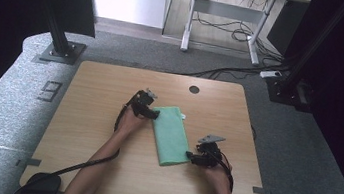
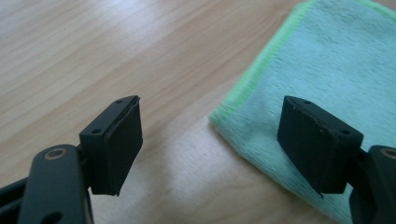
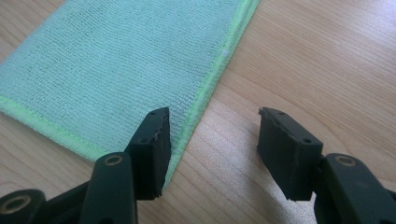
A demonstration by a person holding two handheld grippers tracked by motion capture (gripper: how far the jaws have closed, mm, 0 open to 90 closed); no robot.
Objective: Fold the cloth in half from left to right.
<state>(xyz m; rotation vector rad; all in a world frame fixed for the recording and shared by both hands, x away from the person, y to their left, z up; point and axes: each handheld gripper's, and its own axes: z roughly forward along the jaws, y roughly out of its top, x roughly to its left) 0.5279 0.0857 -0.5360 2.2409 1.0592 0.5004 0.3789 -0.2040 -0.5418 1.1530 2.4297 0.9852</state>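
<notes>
On the light wooden table [image 1: 104, 133], near its middle, a folded mint-green microfibre cloth with a brighter green stitched hem [image 1: 171, 134] is lying flat, long side running away from me. I am keeping the left gripper [image 1: 150, 109] at the cloth's far left corner; in the left gripper view its jaws are standing wide, one pad over bare wood, the other over the cloth [image 2: 327, 70], the hem corner between them and nothing pinched. I am holding the right gripper [image 1: 197, 157] at the near right corner; in the right gripper view its jaws are parted about halfway, straddling the hem of the cloth [image 3: 116, 60], gripping nothing. My reading: I am posting the two at opposite corners so that each can take one and the cloth can be lifted or folded without bunching.
</notes>
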